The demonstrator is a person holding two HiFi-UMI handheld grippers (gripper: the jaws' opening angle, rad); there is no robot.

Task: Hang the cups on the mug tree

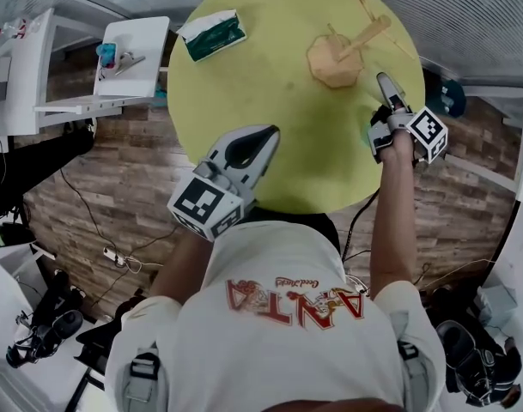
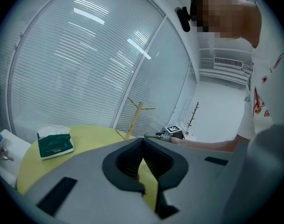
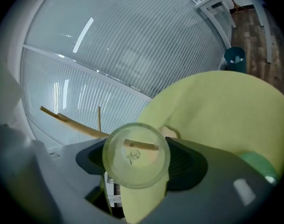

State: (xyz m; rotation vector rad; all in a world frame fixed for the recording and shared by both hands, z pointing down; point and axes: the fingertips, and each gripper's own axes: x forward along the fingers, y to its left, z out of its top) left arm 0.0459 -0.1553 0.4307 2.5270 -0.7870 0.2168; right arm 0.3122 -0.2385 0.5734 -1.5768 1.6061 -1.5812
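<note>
A wooden mug tree [image 1: 338, 54] with a hexagonal base stands on the far right part of the round yellow table [image 1: 270, 84]. My right gripper [image 1: 386, 84] is at the table's right edge, just short of the tree. Its own view shows a clear glass cup [image 3: 136, 155] bottom-on between the jaws, which are shut on it, with the tree's branches [image 3: 62, 119] behind. The cup is hard to make out in the head view. My left gripper [image 1: 270, 132] hovers over the table's near edge, shut and empty. In its view the mug tree [image 2: 136, 118] stands ahead, with the right gripper [image 2: 172, 132] beside it.
A green tissue pack [image 1: 212, 34] lies on the far left of the table, and the same pack [image 2: 54, 143] shows in the left gripper view. A white side shelf [image 1: 132, 54] stands left of the table. A teal bin [image 1: 454, 97] sits on the floor at the right. Slatted blinds close off the far side.
</note>
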